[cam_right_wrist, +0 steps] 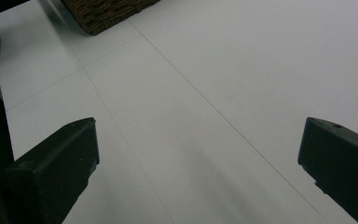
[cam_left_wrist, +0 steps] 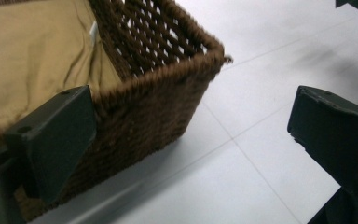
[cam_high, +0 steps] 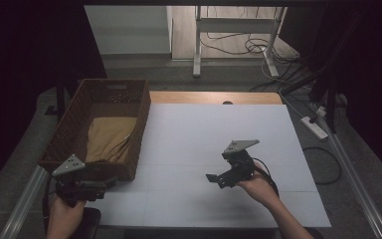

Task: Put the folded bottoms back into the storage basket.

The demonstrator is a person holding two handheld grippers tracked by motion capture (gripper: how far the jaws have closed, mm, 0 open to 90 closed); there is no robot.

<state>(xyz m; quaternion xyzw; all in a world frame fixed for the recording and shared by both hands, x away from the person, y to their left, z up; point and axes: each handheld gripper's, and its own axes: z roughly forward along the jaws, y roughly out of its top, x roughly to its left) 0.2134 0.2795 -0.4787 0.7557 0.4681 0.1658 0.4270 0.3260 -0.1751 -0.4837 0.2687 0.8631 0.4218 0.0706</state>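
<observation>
- Your left gripper [cam_high: 110, 181] sits at the near left corner of the table, its two black jaws spread wide apart and holding nothing; in the left gripper view one jaw stands just beside the near corner of the dark brown woven wicker basket [cam_left_wrist: 168, 100].
- Your right gripper [cam_high: 214, 178] hovers low over the near middle of the white table top [cam_high: 219, 129], jaws also parted wide and empty, pointing left toward the basket; the right gripper view looks along them over bare white surface, with a corner of the basket far off.
- The folded tan cloth [cam_high: 110, 139] lies inside the basket, resting on its bottom toward the near end, with a small white tag showing at its right edge.
- Judging from how things lie, the main work looks done: the cloth is stowed in the basket and neither gripper touches it.
- Nothing else lies on the table top to be packed, as far as you can see here.
- What seems left is little: check that the cloth sits fully below the basket's rim, then bring both grippers clear of the basket.
</observation>
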